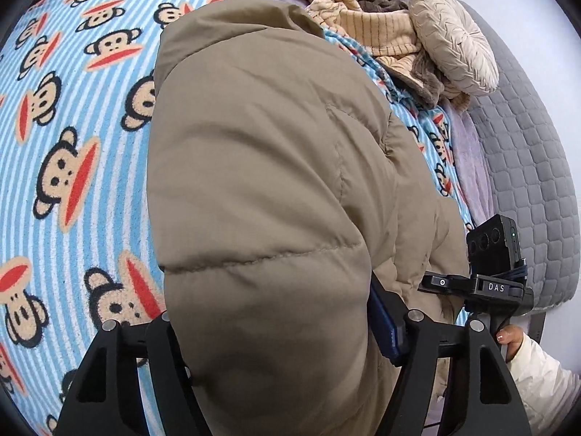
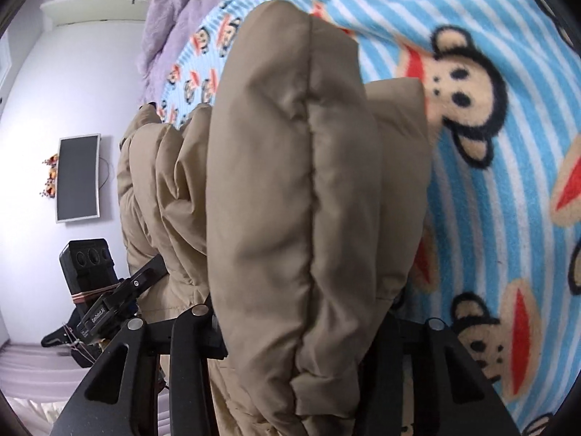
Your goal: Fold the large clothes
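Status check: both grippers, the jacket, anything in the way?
Left gripper and right gripper both shut on tan puffer jacket. Jacket bunched over monkey-print blanket. Round cushion and clothes pile beyond, clear of the fold.

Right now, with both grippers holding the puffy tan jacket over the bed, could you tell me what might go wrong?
1. The tan jacket is thick and slippery-looking; the left gripper and right gripper each pinch a bulging fold, so a layer could slide out.
2. The jacket fills both wrist views, so judging where it lands on the monkey-print blanket is hard.
3. The beige knit garment and round cushion lie nearby; a swinging jacket could snag or drag them.
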Demonstrator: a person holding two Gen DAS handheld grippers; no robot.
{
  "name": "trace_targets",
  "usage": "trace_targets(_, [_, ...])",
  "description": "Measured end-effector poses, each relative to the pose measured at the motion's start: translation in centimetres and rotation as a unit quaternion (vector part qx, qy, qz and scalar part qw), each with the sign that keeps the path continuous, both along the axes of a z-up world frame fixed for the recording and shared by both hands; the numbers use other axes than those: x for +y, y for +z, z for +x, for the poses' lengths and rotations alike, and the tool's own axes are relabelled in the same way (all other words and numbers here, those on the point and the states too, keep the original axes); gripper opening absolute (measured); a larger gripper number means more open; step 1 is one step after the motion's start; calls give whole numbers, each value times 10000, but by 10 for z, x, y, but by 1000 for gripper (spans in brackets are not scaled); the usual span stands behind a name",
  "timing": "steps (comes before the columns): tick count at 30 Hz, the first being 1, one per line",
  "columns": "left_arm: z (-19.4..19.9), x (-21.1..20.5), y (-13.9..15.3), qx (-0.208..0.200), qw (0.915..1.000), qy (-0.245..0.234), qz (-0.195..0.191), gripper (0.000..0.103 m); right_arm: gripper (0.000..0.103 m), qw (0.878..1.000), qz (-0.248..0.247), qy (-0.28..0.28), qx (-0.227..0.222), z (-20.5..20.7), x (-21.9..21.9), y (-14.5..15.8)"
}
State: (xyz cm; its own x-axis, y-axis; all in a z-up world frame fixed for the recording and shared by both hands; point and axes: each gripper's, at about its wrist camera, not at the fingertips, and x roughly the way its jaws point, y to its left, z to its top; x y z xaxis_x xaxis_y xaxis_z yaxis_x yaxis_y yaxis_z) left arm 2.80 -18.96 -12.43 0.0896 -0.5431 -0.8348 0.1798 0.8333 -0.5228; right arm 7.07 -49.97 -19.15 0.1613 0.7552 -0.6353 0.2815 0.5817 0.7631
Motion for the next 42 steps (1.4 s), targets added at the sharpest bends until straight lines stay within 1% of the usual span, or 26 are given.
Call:
trace_targets(3, [1, 15, 15, -152, 9997, 60, -154, 73, 45, 9998, 13, 15, -190, 8, 15, 15])
trace_targets(8, [14, 55, 36, -328, 9989, 166, -301, 73, 45, 9990, 22, -5, -447, 19, 48, 35])
trace_targets(13, [36, 118, 53, -499, 9981, 108, -331, 73, 45, 9977, -76, -37, -672, 33, 106, 49])
trace_targets(16, [53, 164, 58, -558, 9980, 112, -270, 73, 45, 9970, -51, -80, -769, 47, 152, 54])
trace_targets(19, [69, 212, 59, -632, 9978, 164, -113, 73, 45, 9966, -3, -56, -823, 53, 181, 52])
trace_targets(22, [87, 254, 55, -642, 9974, 330, 57, 73, 45, 9966, 66, -24, -818, 75, 226, 45])
trace_targets(26, [107, 297, 38, -618, 9965, 538, 184, 73, 45, 9968, 7, 90, -788, 95, 268, 36])
trace_targets(29, [119, 312, 18, -627, 9950, 676, 372, 74, 45, 9972, -84, 176, -716, 106, 289, 24])
trace_targets(30, [122, 315, 8, -591, 9947, 725, 430, 75, 45, 9974, -169, 214, -663, 111, 293, 17])
trace_targets(31, [123, 316, -2, -541, 9944, 781, 465, 77, 45, 9976, -242, 220, -618, 113, 298, 12])
trace_targets(33, [122, 320, -19, -472, 9931, 953, 493, 86, 46, 9981, -344, 162, -488, 119, 301, 0])
trace_targets(34, [121, 324, -25, -447, 9924, 1033, 492, 87, 47, 9984, -352, 116, -426, 122, 303, -5])
trace_targets(36, [118, 329, -32, -432, 9913, 1121, 533, 90, 56, 9986, -439, 40, -296, 123, 304, -11])
trace_targets(38, [113, 332, -27, -483, 9895, 1158, 711, 90, 61, 9979, -606, -7, -206, 118, 300, -14])
trace_targets(39, [111, 332, -20, -587, 9874, 1184, 873, 90, 61, 9971, -731, -1, -224, 117, 299, -9])
trace_targets(40, [108, 333, -10, -780, 9840, 1205, 1055, 90, 61, 9953, -931, 31, -274, 115, 297, -1])
trace_targets(42, [104, 339, 12, -1198, 9783, 1239, 1150, 90, 61, 9897, -1371, 84, -409, 112, 289, 17])
